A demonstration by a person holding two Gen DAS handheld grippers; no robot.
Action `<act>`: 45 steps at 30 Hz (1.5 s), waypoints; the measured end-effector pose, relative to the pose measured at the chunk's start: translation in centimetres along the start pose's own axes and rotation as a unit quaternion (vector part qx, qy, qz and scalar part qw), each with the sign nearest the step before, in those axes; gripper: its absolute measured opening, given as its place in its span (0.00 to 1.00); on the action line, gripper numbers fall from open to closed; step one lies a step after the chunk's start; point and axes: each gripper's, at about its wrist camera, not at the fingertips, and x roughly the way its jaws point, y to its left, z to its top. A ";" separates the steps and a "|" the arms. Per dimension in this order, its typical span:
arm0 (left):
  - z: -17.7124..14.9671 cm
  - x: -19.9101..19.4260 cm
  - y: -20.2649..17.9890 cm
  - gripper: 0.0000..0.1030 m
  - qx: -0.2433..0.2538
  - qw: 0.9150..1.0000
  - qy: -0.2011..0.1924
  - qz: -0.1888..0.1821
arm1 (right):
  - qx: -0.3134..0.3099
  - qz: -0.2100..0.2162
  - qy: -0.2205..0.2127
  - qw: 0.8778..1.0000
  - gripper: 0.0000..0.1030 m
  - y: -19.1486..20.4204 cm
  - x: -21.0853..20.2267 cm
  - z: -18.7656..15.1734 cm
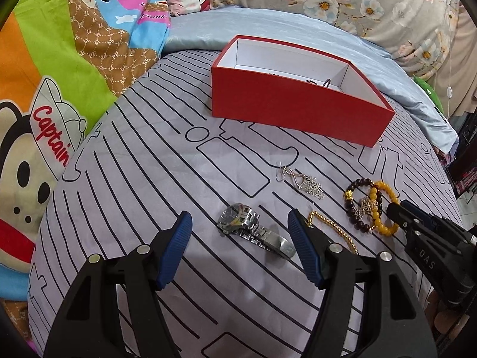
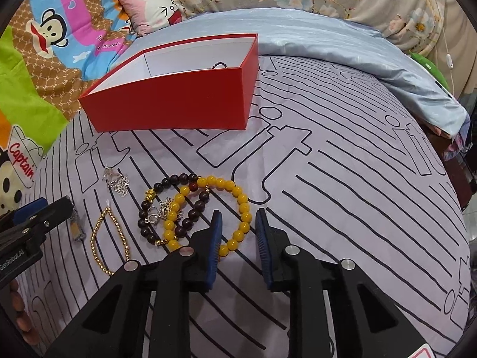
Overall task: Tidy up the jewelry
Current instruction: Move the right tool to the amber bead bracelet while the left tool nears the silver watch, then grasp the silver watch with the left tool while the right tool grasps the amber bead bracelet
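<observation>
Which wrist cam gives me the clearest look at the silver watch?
Left wrist: the silver watch lies whole between the open fingers of the left gripper. In the right wrist view only a sliver shows, mostly hidden behind that gripper.

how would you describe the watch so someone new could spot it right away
Start at the red box on the striped grey bedsheet, then look at the loose jewelry in front of it. The watch lies leftmost, between the open left tongs. It is the only piece with a silver metal link band; its neighbours are beads and chains.
</observation>
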 end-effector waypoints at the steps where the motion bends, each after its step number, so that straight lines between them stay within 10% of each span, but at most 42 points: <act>1: -0.1 0.1 0.0 0.62 0.000 1.000 0.002 -0.001 | 0.000 0.001 0.000 1.000 0.12 0.0 0.0 0.0; 22: 0.2 1.4 1.6 0.67 -0.068 0.998 0.016 -0.004 | 0.038 0.047 0.013 0.998 0.06 -0.5 -1.6 -1.6; 45: -1.4 -0.1 3.3 0.34 -0.054 0.998 0.021 -0.033 | 0.041 0.067 0.014 0.997 0.06 -0.5 -3.1 -2.3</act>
